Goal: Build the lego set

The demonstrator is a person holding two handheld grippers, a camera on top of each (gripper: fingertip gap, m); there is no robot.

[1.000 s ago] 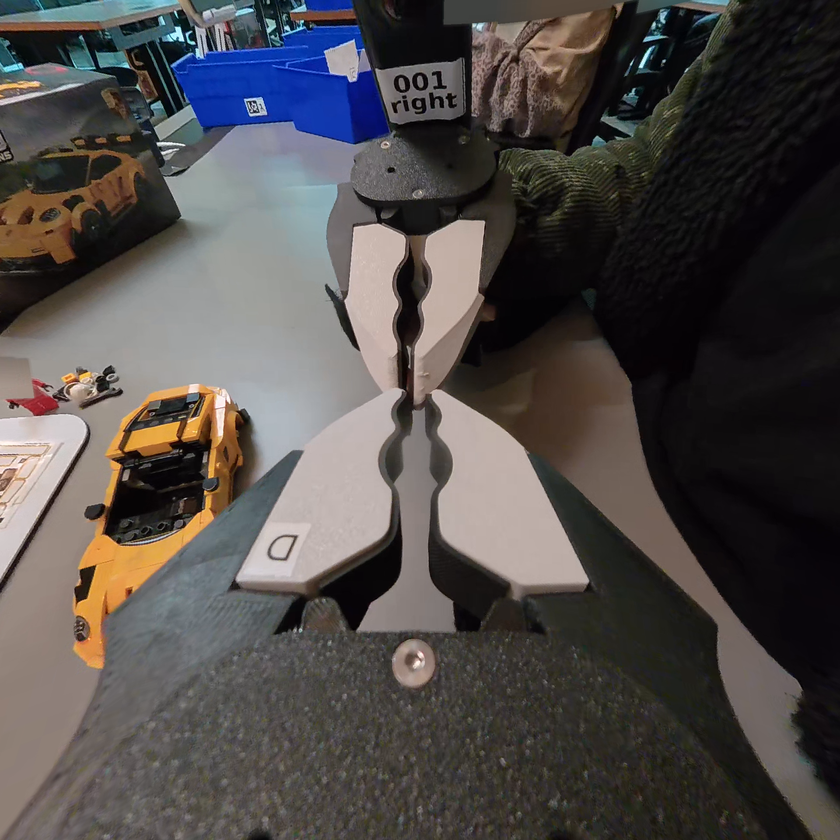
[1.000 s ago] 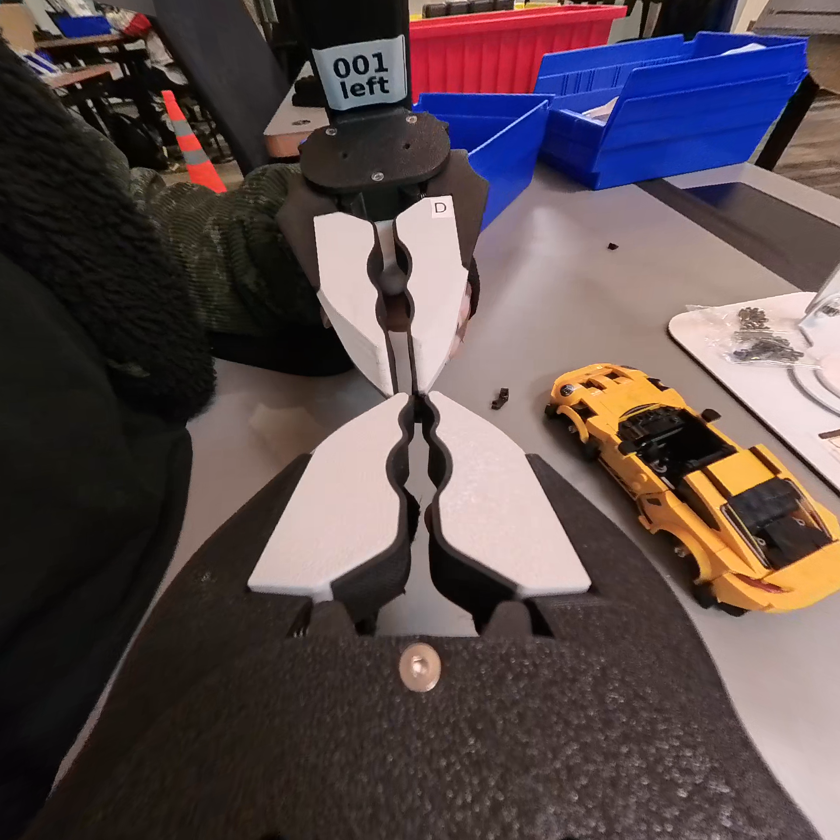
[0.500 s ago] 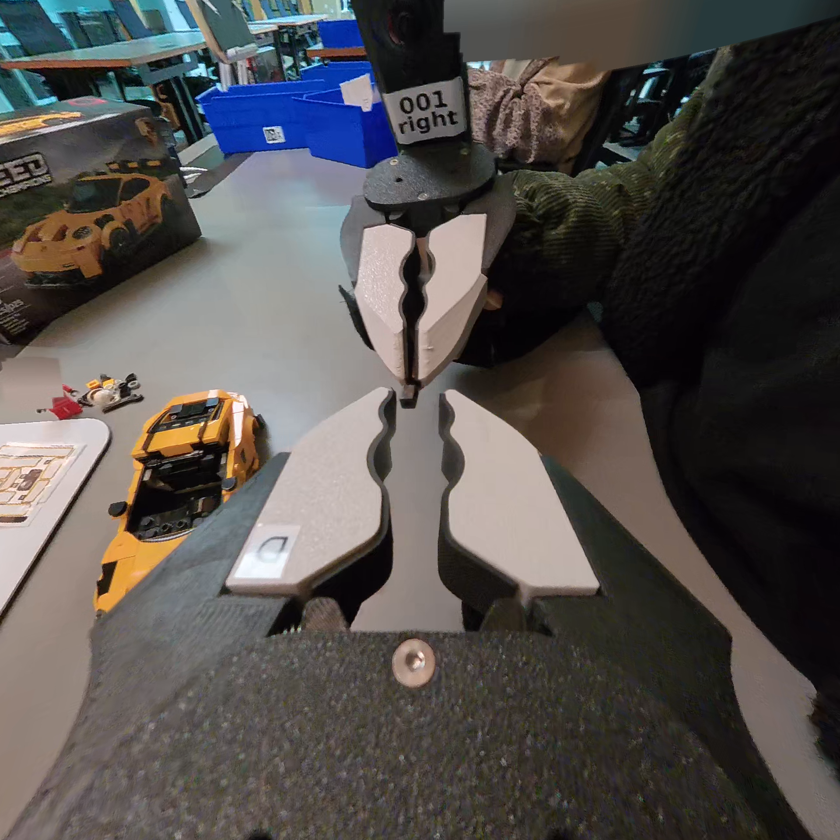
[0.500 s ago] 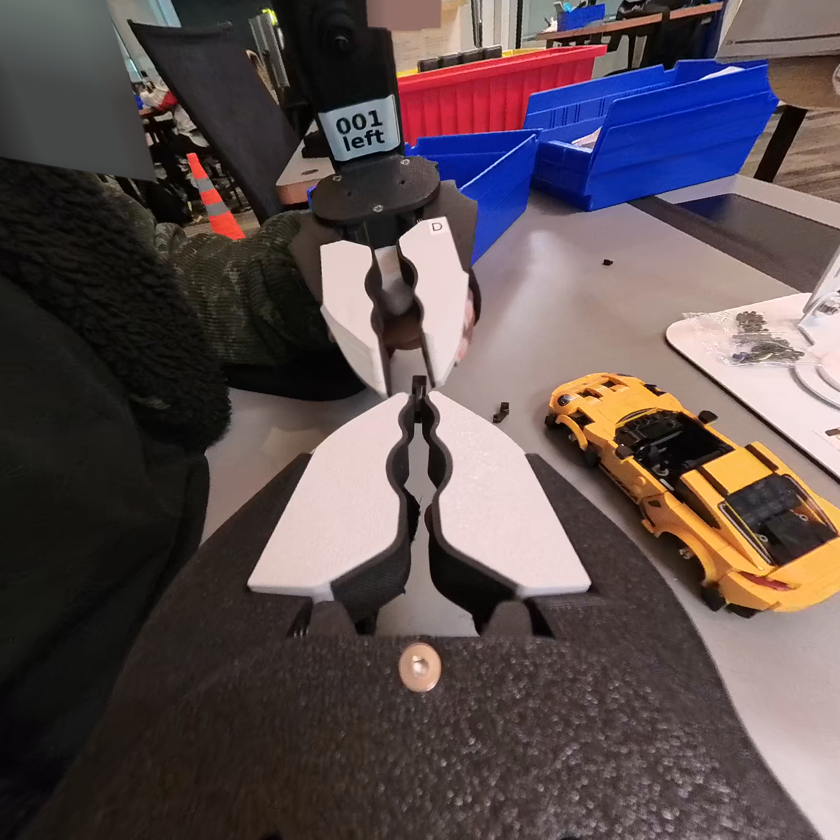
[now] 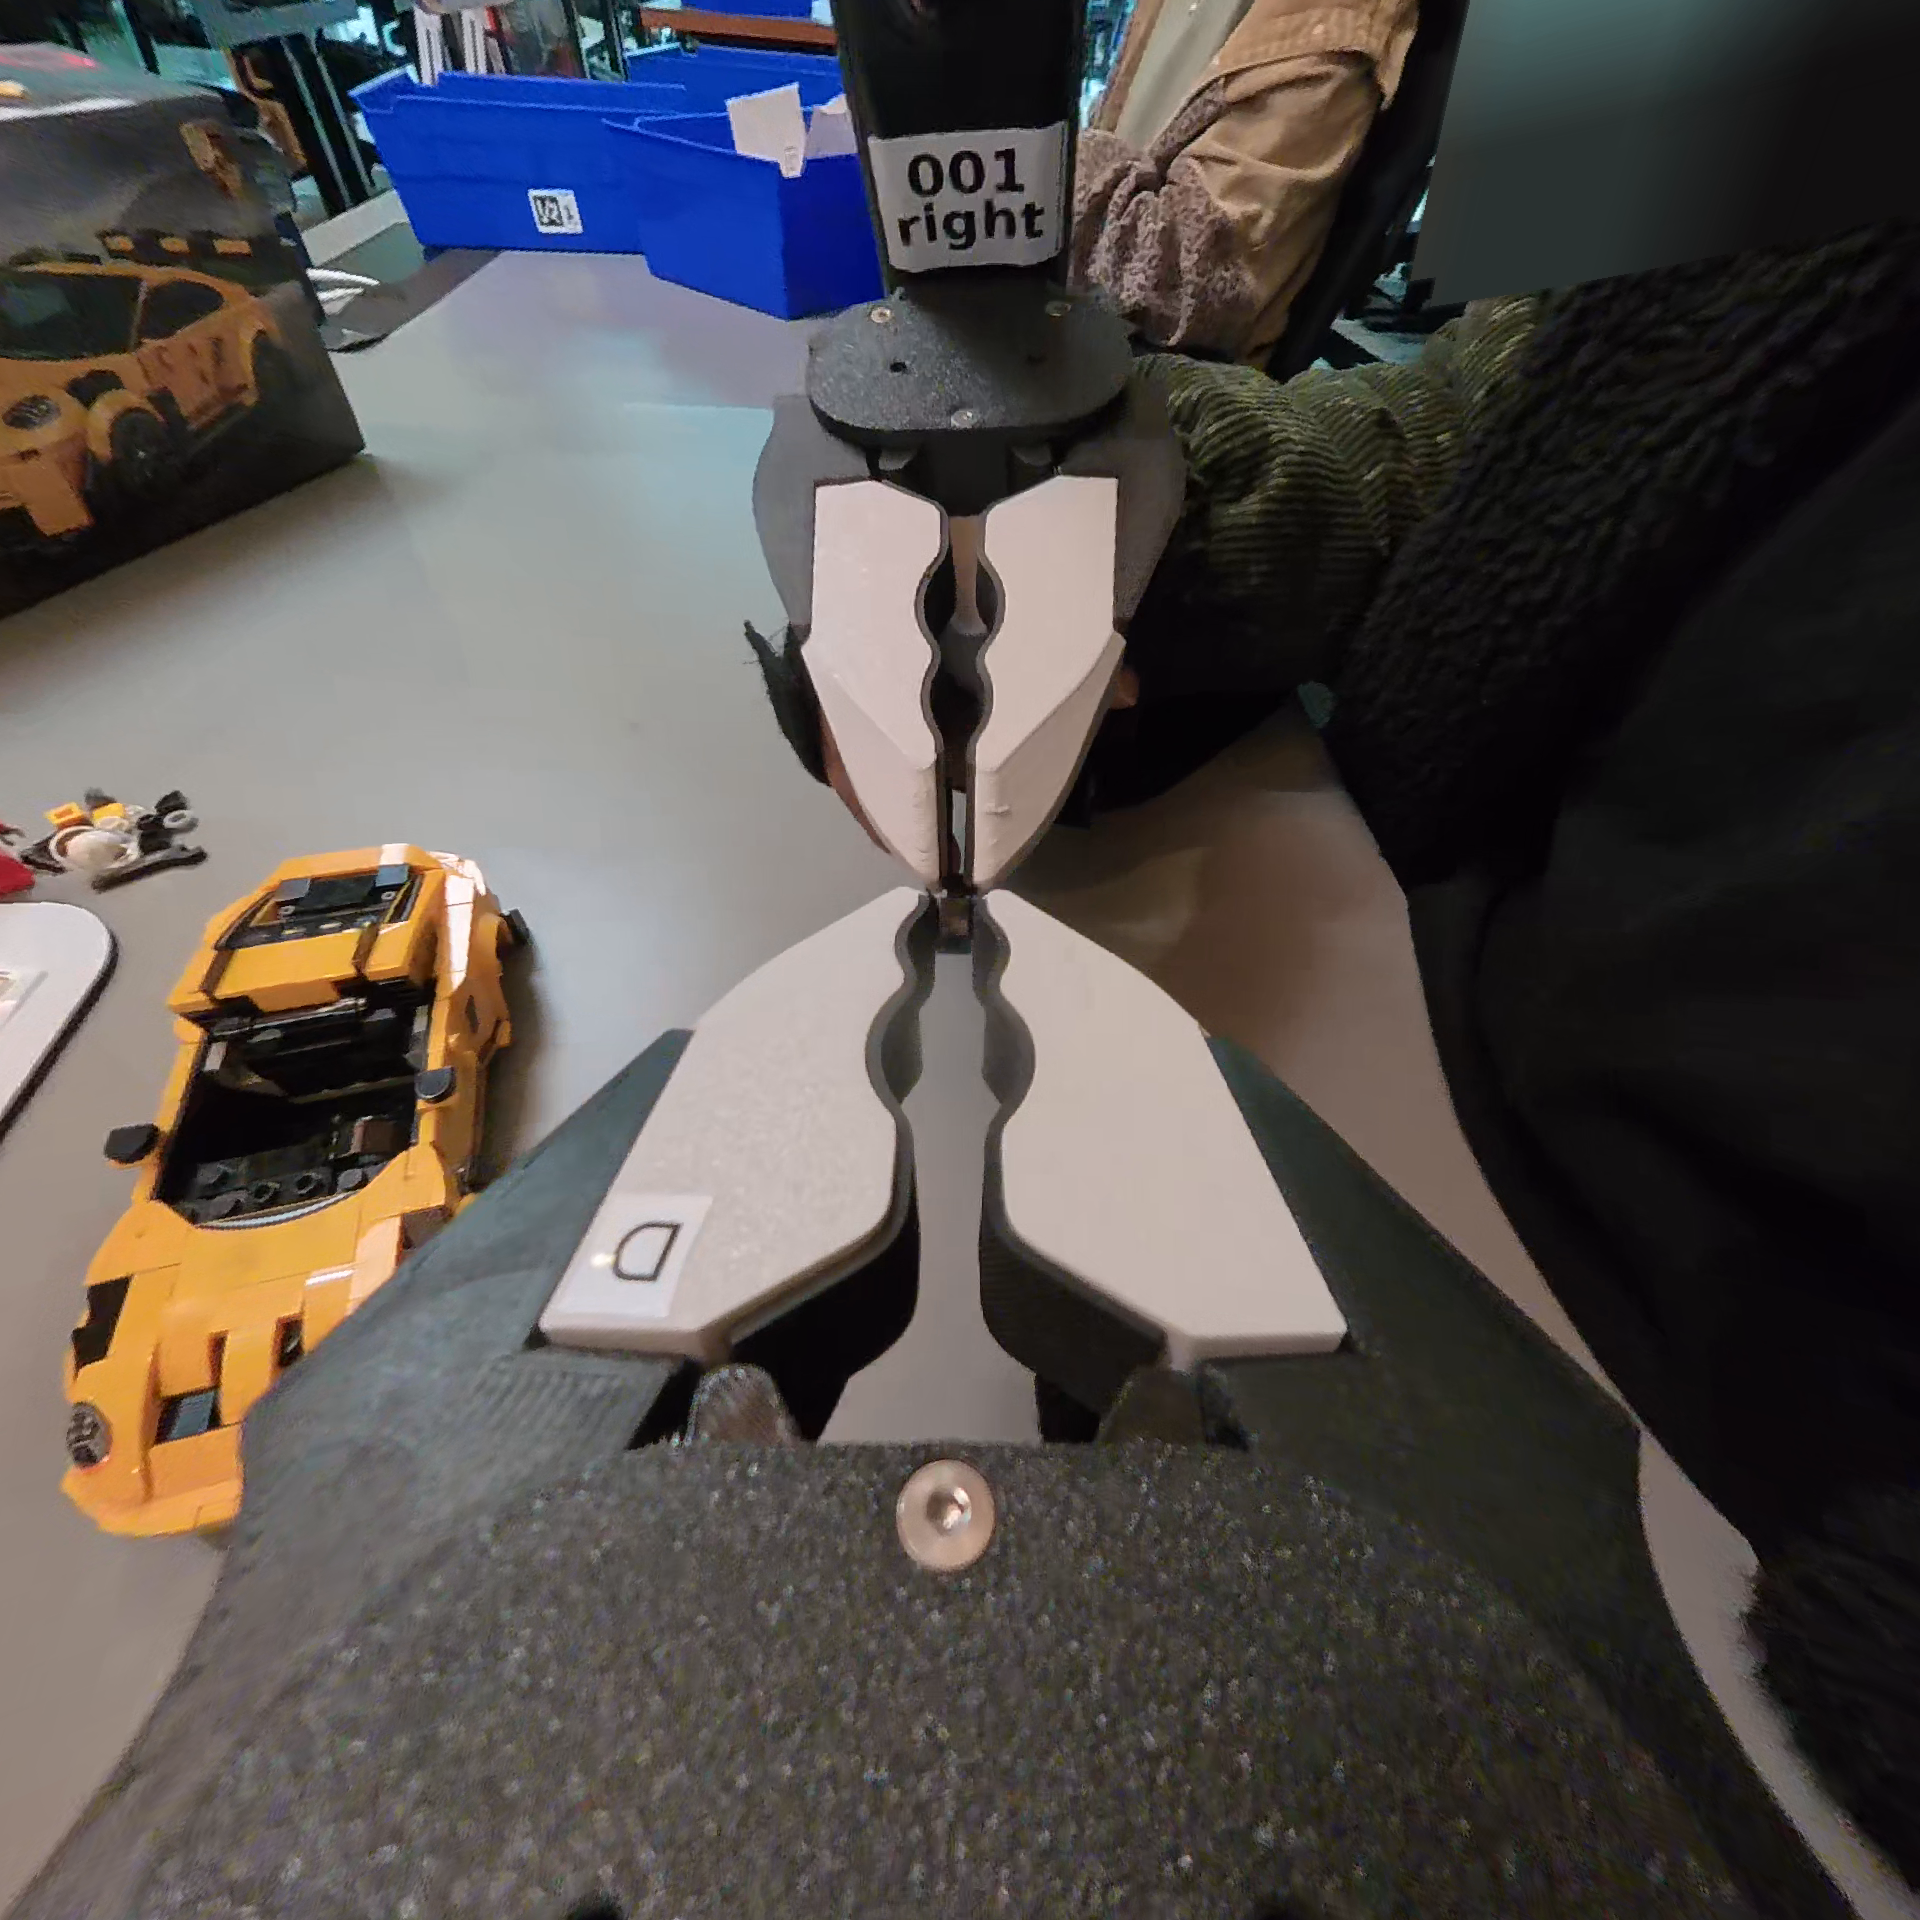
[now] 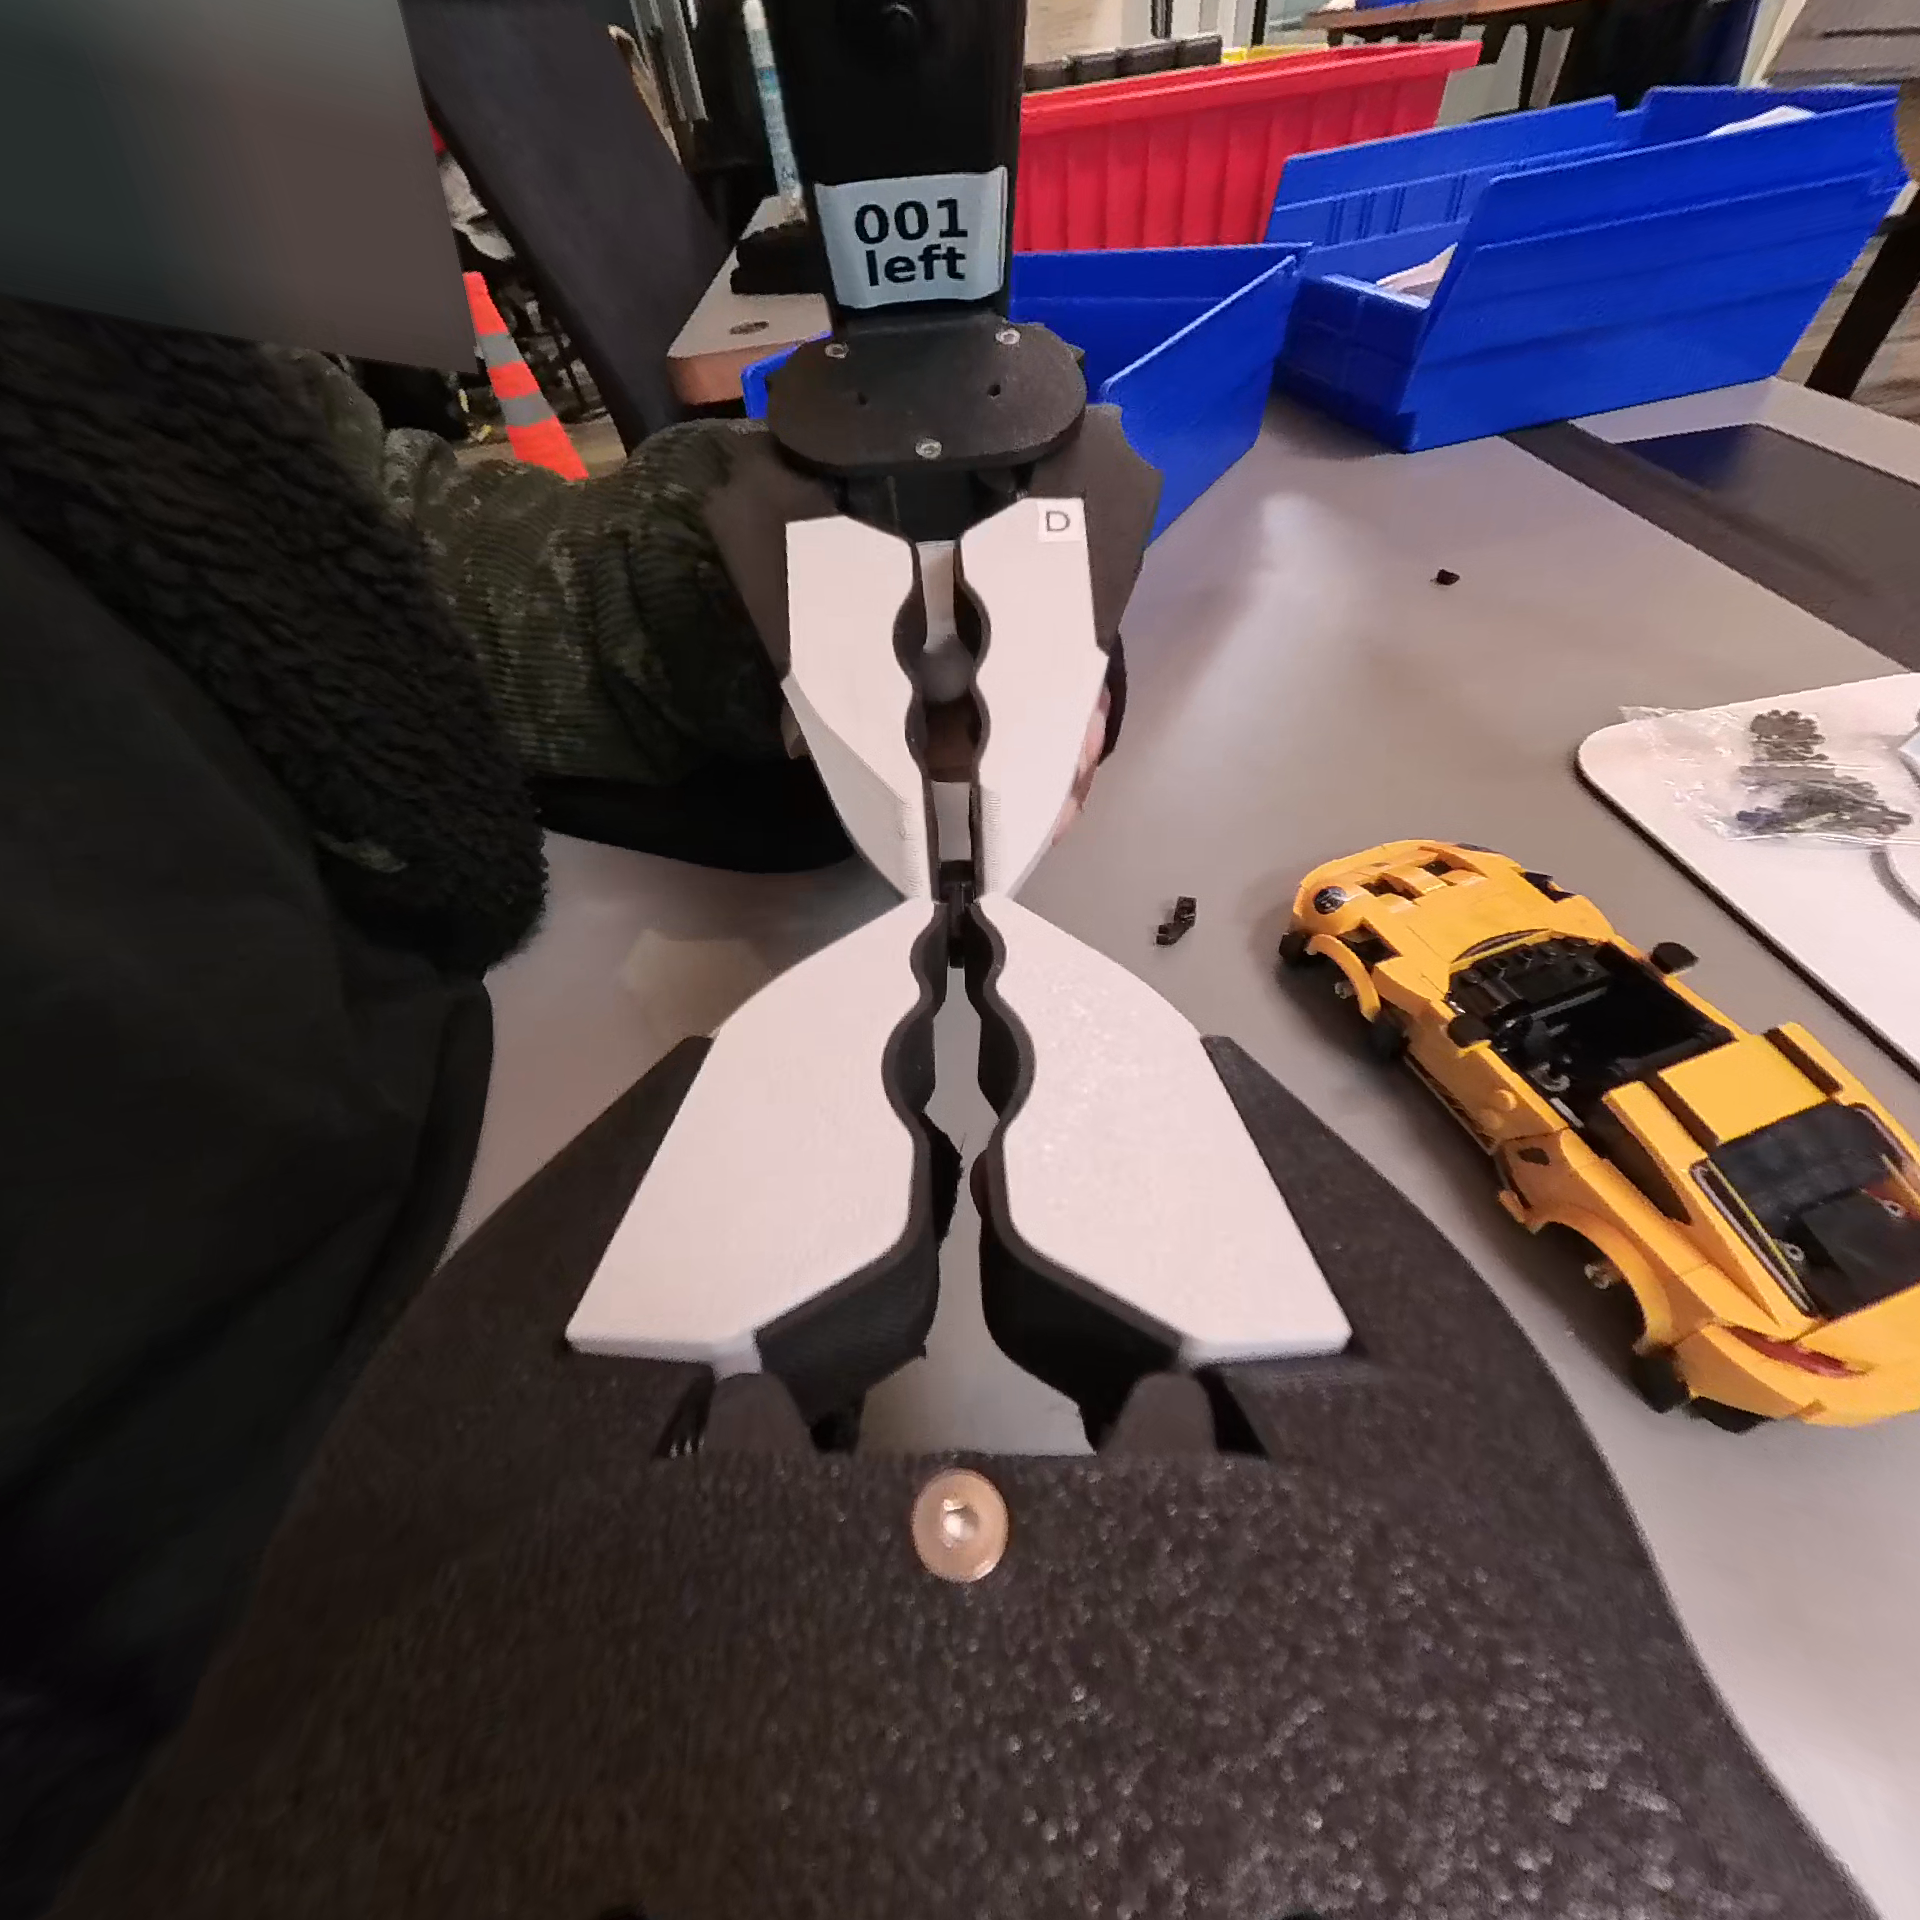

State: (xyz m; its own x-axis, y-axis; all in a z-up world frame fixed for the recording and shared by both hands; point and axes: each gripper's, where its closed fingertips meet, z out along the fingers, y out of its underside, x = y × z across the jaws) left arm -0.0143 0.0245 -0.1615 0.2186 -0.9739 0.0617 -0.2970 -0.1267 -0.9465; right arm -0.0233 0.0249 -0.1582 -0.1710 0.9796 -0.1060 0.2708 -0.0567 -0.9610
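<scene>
Grippers first, going left to right: our left gripper (image 5: 954, 914) has its jaws drawn nearly together on a tiny black piece (image 5: 954, 920), and tip to tip with it the right gripper (image 6: 956, 914) is pinched on the same piece from the opposite side. Both are up off the grey table (image 5: 582, 623), so the piece is held in mid-air between us.

We reckon this is a regrip or a press-together of two tiny parts; it's too small to tell which. To do it well we'd keep both tools dead in line, squeeze straight along the shared axis with no twist, and let only one side loosen once the other clearly has it. A piece that small will ping away if the jaws skew.

Around us: in the left wrist view the half-built yellow car (image 5: 301, 1153) lies off to the left gripper's left, with loose bits (image 5: 114, 836) and the set's box (image 5: 156, 343) farther out that way. In the right wrist view a stray black part (image 6: 1176, 918) lies just right of the tips, then the white tray (image 6: 1662, 810) with a bag of parts (image 6: 1808, 779), and blue bins (image 6: 1558, 281) beyond. Nothing blocks the tips; our dark sleeve (image 5: 1558, 582) crowds one side.
</scene>
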